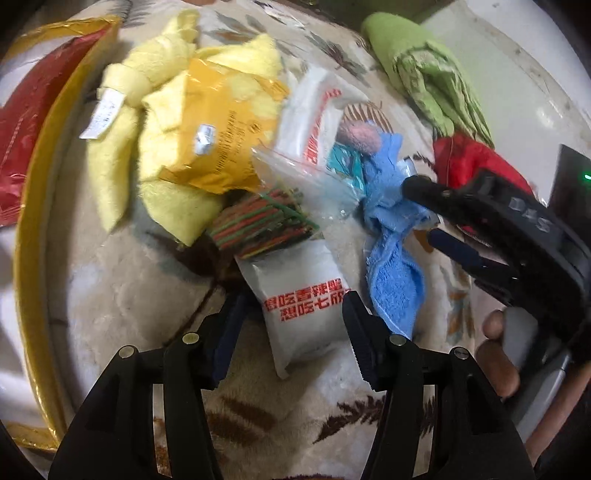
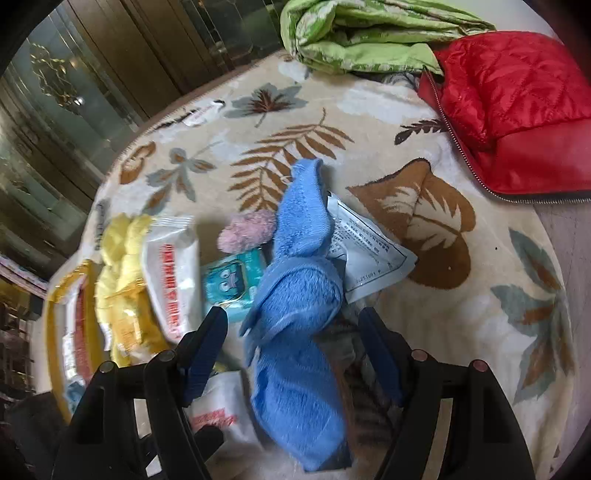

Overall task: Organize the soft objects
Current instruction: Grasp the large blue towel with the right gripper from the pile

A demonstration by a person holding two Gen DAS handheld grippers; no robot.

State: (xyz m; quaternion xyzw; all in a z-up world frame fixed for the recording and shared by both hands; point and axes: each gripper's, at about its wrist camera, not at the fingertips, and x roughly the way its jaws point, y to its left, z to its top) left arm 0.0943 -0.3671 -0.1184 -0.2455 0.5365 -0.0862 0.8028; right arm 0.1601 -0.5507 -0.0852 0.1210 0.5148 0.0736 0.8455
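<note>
Soft objects lie jumbled mid-blanket point(image 2: 424, 332), so sorting looks barely begun. A blue towel point(image 2: 295, 295), fluffy and twisted into a long roll, lies between the spread fingers of the right gripper point(image 2: 291, 354); the jaws stand wide apart on either side of it and clamp nothing. The left gripper point(image 1: 291, 328) is likewise wide open, straddling a smooth white packet point(image 1: 303, 317) with red print, not squeezing it.

Left to sort: a floppy yellow cloth point(image 1: 122, 147) under a crinkly orange wrapper point(image 1: 218, 136), a clear bag point(image 1: 306, 177), a bundle of thin striped bands point(image 1: 258, 225), a small pink plush point(image 2: 247, 230), a teal pack point(image 2: 232, 284) and a flat printed sachet point(image 2: 365, 254), all touching or overlapping. A folded green cloth point(image 2: 369, 33) and a glossy quilted red jacket point(image 2: 517, 110) sit apart at the far edge, perhaps already placed. A gold-rimmed tray point(image 1: 33, 221) waits at the left.
</note>
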